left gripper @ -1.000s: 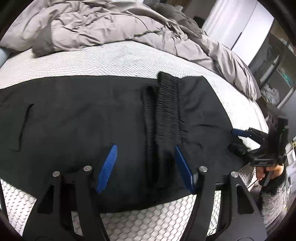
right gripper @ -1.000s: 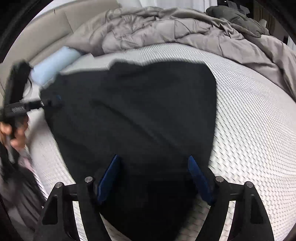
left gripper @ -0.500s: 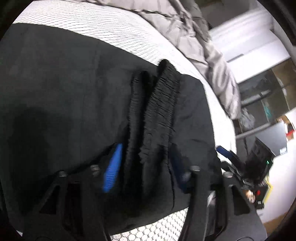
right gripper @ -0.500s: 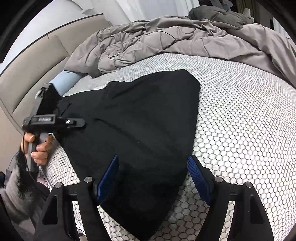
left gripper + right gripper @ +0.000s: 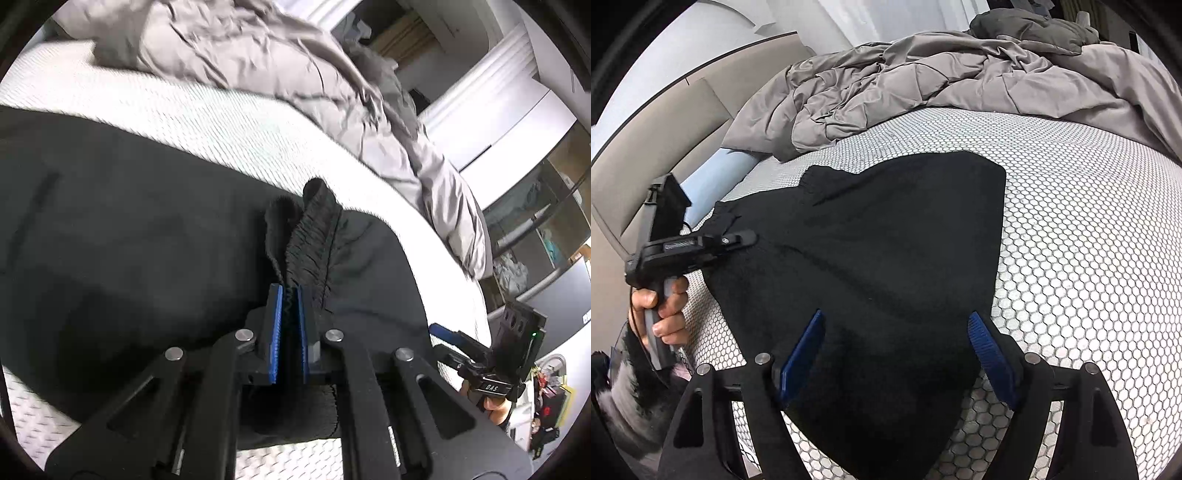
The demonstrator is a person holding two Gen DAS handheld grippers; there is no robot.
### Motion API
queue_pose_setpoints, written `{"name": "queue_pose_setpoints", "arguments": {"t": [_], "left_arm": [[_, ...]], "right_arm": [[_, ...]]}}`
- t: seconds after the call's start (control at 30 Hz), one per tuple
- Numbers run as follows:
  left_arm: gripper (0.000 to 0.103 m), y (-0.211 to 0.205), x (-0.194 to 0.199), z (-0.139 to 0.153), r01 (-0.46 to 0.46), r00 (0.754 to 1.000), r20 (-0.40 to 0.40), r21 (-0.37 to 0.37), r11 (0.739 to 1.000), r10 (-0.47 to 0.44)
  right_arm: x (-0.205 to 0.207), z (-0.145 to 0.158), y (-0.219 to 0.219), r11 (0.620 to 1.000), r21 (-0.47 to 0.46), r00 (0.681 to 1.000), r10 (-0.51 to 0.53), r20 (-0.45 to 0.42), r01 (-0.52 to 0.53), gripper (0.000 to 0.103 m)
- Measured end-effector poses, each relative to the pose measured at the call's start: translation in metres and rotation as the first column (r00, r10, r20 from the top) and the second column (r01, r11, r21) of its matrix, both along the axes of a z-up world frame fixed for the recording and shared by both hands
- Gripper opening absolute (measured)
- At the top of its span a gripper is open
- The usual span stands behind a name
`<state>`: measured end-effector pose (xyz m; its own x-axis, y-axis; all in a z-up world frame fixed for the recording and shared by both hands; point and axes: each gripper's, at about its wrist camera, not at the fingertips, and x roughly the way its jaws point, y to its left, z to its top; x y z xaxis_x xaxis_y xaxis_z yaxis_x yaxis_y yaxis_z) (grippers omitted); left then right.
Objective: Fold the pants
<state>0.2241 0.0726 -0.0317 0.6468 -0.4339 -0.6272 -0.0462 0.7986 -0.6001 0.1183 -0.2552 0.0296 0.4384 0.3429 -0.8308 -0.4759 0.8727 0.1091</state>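
Black pants (image 5: 129, 236) lie spread on the bed, also in the right wrist view (image 5: 886, 251). Their ribbed elastic waistband (image 5: 314, 236) is bunched into a ridge. My left gripper (image 5: 290, 291) is shut on the near end of that waistband, blue pads pressed against it. It also shows at the left of the right wrist view (image 5: 744, 238), at the pants' edge. My right gripper (image 5: 897, 332) is open, its blue fingers spread over the near part of the pants. It shows at the right of the left wrist view (image 5: 443, 334).
A white honeycomb-patterned mattress (image 5: 1089, 258) carries the pants. A crumpled grey duvet (image 5: 942, 81) lies along the far side. A beige headboard (image 5: 646, 136) and a light blue pillow (image 5: 716, 173) are at the left. Shelves and a wardrobe (image 5: 535, 184) stand beyond the bed.
My left gripper has moved in and closed on the bunched waistband; a second ago it was open around it. My right gripper stayed open and shifted little over the pants.
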Motion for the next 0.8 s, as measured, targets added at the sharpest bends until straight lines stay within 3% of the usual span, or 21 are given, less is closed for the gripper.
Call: {"name": "queue_pose_setpoints", "arguments": {"t": [0.07,0.13,0.17,0.27,0.4,0.43,0.53,0.6,0.7,0.73,0.8], "left_arm": [[0.0,0.017,-0.005,0.005,-0.051,0.999,0.007,0.037,0.998,0.051],[0.0,0.028,-0.011,0.006,-0.135,0.991,-0.003,0.182,0.974,0.137],[0.0,0.03,-0.008,-0.002,-0.125,0.99,-0.033,0.225,0.966,0.136],[0.0,0.032,-0.007,-0.021,-0.094,0.987,-0.112,0.202,0.975,0.119],[0.0,0.032,-0.021,-0.006,-0.07,0.995,-0.057,0.231,0.97,0.086],[0.005,0.03,-0.026,0.001,-0.07,0.996,-0.036,0.237,0.969,0.08],[0.039,0.015,-0.03,0.02,-0.036,0.999,0.009,0.246,0.969,0.035],[0.041,0.0,-0.029,0.028,-0.029,0.999,0.021,0.261,0.965,0.024],[0.042,-0.017,-0.023,0.031,-0.002,1.0,0.02,0.249,0.969,-0.003],[0.042,-0.025,-0.019,0.03,0.007,1.0,0.014,0.255,0.967,-0.011],[0.042,-0.038,-0.012,0.028,0.014,1.0,0.001,0.265,0.964,-0.015]], "right_arm": [[0.001,-0.002,0.003,1.0,-0.01,1.0,0.0,-0.001,0.0,0.081],[0.002,-0.005,0.007,1.0,-0.021,1.0,0.003,-0.012,-0.003,0.081],[0.002,-0.007,0.008,0.999,-0.032,1.0,0.002,-0.013,-0.003,0.081],[0.004,-0.011,0.01,0.999,-0.051,1.0,0.003,-0.028,-0.005,0.081],[0.004,-0.004,-0.003,1.0,-0.017,0.999,-0.013,-0.034,0.013,0.081],[0.004,-0.003,-0.01,1.0,0.005,0.999,-0.021,-0.046,0.021,0.081],[-0.003,-0.006,-0.027,0.999,0.05,0.994,-0.014,-0.107,0.019,0.081],[-0.011,-0.011,-0.036,0.996,0.085,0.989,0.011,-0.146,0.002,0.08],[-0.02,-0.018,-0.044,0.99,0.143,0.984,0.029,-0.176,-0.004,0.055],[-0.022,-0.02,-0.044,0.988,0.152,0.982,0.037,-0.186,-0.008,0.033],[-0.028,-0.018,-0.042,0.985,0.167,0.98,0.065,-0.186,-0.034,0.02]]}}
